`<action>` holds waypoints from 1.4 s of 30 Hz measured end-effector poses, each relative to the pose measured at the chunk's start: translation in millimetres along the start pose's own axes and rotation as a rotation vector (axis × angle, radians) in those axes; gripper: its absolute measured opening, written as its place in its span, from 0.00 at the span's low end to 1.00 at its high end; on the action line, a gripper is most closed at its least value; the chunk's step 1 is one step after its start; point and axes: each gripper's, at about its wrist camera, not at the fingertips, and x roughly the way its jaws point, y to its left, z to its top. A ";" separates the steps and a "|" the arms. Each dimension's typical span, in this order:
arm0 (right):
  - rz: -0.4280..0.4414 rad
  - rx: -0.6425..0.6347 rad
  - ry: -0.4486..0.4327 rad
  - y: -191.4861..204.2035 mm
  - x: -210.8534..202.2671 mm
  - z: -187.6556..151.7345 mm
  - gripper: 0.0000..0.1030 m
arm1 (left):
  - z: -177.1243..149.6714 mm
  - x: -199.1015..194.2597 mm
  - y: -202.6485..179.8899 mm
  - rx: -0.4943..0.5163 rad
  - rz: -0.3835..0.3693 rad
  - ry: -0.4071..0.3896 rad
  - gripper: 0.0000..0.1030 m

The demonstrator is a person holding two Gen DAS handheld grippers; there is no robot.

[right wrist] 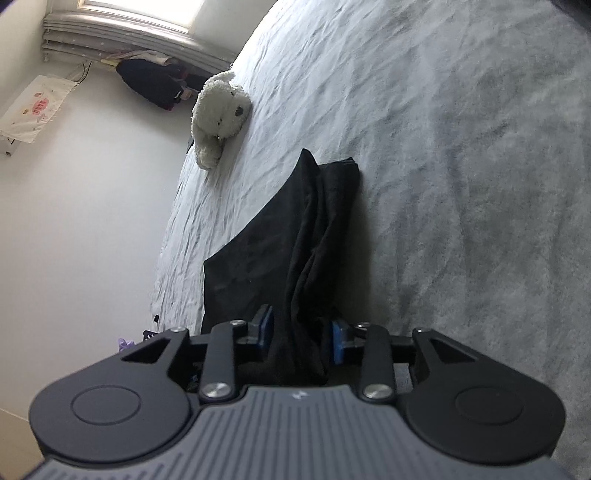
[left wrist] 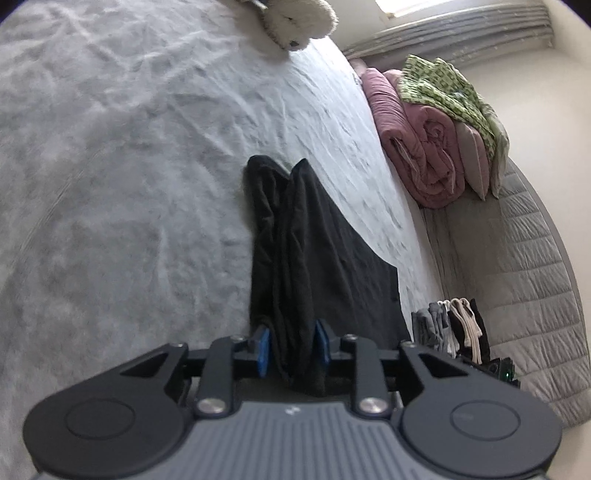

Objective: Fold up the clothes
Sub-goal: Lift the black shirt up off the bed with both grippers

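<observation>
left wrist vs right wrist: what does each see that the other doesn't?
Left wrist only: a rolled pink duvet with a green patterned cloth on top, a grey quilted mattress side, and hanging socks.

Right wrist only: a dark garment pile under the window and a white printed cloth on the wall.

Both: the black garment clamped in each gripper, left gripper and right gripper, the grey bedsheet, and the white plush dog.

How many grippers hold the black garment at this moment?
2. The left gripper and the right gripper each pinch a bunched edge of the black garment over the bed.
</observation>
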 end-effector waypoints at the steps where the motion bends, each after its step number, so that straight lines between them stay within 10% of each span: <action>1: -0.001 -0.002 0.005 -0.5 2.5 -0.5 0.37 | 1.7 1.8 0.6 -0.001 -0.005 0.000 0.27; 42: 0.014 -0.088 -0.118 -3.9 20.1 25.5 0.37 | 52.4 51.0 1.5 0.042 -0.071 -0.032 0.28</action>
